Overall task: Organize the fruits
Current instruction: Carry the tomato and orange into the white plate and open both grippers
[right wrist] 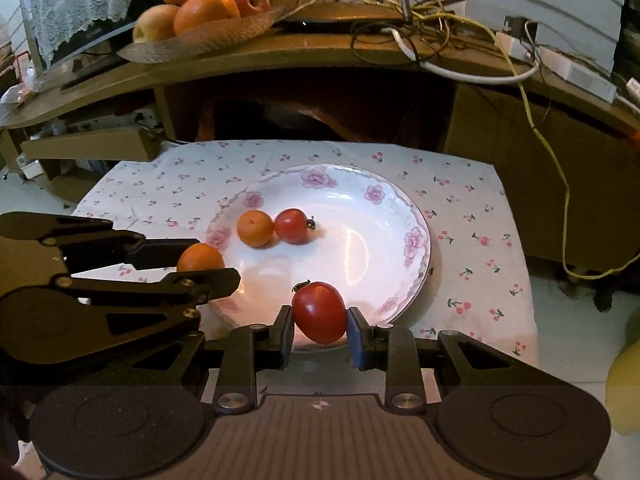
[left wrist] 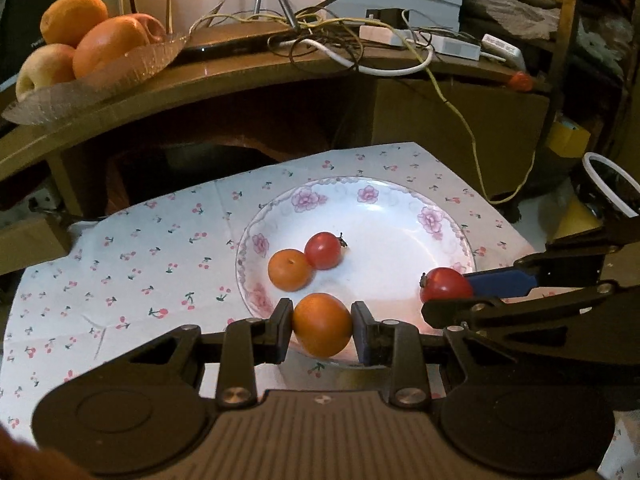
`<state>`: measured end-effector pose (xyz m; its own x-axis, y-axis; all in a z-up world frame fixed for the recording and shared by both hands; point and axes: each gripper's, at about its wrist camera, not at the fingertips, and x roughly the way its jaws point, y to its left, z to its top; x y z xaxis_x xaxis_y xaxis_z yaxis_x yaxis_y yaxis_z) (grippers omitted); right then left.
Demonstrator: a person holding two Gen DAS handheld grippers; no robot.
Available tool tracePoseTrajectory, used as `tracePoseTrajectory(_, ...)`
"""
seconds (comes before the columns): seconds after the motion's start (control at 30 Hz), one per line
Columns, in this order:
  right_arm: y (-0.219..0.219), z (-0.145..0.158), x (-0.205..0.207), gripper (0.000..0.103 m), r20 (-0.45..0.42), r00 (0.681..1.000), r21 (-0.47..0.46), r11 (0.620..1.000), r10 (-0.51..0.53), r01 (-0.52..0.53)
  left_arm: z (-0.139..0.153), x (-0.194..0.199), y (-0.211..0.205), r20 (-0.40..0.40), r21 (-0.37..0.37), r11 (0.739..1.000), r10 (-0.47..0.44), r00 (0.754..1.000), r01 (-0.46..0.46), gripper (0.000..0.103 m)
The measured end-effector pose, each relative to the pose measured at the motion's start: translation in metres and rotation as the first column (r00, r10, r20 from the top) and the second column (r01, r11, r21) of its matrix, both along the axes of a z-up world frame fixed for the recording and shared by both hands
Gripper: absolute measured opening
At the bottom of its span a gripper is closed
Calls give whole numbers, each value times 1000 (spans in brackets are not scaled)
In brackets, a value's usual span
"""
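Left tongs point(left wrist: 322, 326) clamp the orange point(left wrist: 322, 325), right tongs point(right wrist: 319, 314) clamp the tomato point(right wrist: 319, 312); lower both gently onto the plate point(right wrist: 400, 216), then release.

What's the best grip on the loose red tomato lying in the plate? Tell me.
Grip the loose red tomato across its round middle, coming from above. The small orange touches its left side and its stem points right, so close front to back.
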<state>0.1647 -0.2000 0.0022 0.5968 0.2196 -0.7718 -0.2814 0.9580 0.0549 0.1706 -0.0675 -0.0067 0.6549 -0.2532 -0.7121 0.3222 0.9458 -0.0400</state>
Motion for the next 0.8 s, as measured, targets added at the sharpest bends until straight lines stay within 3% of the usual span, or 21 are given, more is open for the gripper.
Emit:
tracePoseTrajectory(0.17,4,-6,6,29,11,1000,-37,999,8,-8,-7,10,-3,-9,1,1000,4,1000,-4,36)
tracePoseTrajectory(0.8,2,-10,18,33,26,1000,-10,1000,-9,10,-8,17,5,-14,-29,999,34,999,-34,38)
